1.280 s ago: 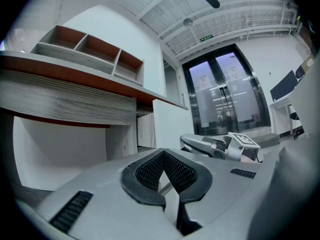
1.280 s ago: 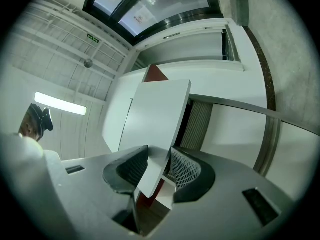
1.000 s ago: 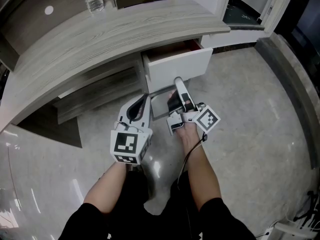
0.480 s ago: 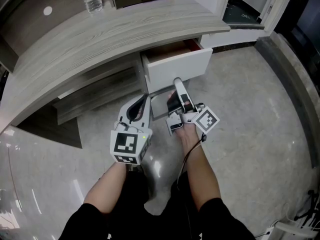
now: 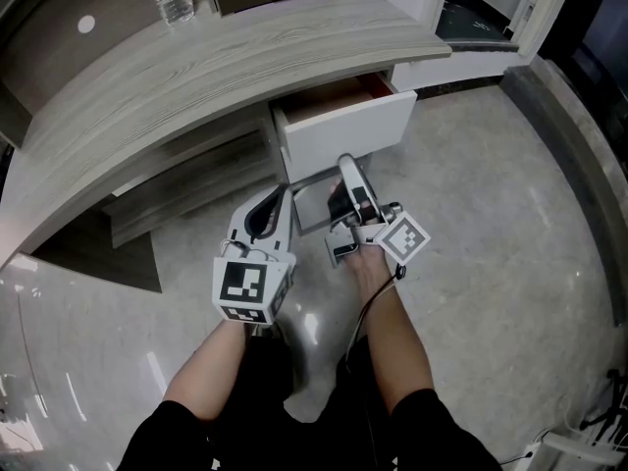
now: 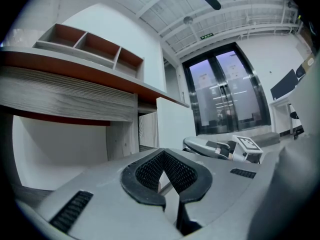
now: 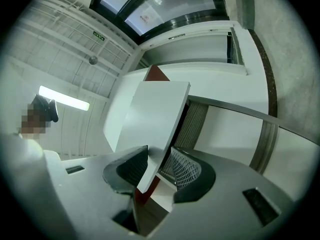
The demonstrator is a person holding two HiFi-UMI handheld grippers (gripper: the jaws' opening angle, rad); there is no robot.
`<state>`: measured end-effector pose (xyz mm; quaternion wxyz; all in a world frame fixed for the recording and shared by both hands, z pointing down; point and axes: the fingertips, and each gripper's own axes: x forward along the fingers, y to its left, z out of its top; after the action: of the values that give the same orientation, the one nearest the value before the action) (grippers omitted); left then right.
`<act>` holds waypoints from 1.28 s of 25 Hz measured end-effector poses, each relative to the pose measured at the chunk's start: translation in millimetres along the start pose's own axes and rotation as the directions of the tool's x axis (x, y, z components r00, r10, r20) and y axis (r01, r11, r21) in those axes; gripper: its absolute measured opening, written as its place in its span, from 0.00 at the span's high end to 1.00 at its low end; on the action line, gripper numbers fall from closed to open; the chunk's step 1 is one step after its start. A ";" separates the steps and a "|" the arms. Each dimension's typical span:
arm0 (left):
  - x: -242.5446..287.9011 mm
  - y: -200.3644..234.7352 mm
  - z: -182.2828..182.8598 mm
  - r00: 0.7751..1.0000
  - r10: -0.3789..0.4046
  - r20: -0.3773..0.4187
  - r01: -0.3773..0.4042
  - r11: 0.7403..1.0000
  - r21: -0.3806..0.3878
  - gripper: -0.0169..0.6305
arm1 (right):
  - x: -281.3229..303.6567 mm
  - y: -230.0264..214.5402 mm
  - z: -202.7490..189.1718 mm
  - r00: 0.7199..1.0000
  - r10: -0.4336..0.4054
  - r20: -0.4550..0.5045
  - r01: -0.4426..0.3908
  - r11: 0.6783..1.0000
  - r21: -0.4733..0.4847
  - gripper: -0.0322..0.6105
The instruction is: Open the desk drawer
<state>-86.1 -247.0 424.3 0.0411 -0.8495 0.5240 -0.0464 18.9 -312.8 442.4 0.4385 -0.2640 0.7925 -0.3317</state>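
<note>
Drawer [image 5: 343, 133] interior mostly beneath desk [image 5: 196, 67]

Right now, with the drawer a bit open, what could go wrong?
The right claw pinches only the bottom edge of the white drawer front, so it might slip off on a harder pull. The shut left claw sits near the drawer's left corner, so the drawer could bump it coming out further.

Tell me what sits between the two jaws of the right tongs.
The bottom edge of the white drawer front. The right tongs are clamped on it, as the right gripper view shows plainly.
</note>
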 end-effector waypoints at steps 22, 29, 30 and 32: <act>-1.3 4.7 85.2 0.957 -0.257 -0.132 0.279 0.940 0.197 0.75 | -37.4 -11.7 -50.0 0.910 -0.295 -0.291 0.083 0.817 -0.570 0.94; 28.4 -2.7 99.8 0.880 -0.184 -0.438 0.416 0.743 0.523 0.73 | -41.0 -5.8 -62.9 0.855 -0.371 -0.363 -0.005 0.693 -0.721 0.94; 33.3 -3.3 98.6 0.867 -0.171 -0.468 0.433 0.724 0.537 0.73 | -41.0 -4.6 -64.0 0.849 -0.379 -0.368 -0.016 0.678 -0.734 0.94; 39.8 -4.3 92.0 0.840 -0.149 -0.522 0.464 0.696 0.548 0.73 | -39.5 -2.5 -66.9 0.840 -0.392 -0.375 -0.035 0.651 -0.759 0.94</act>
<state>-53.2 -278.8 335.0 0.2082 -0.8238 0.3151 -0.4227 -20.2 -266.7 491.2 0.0316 -0.4012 0.9118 -0.0817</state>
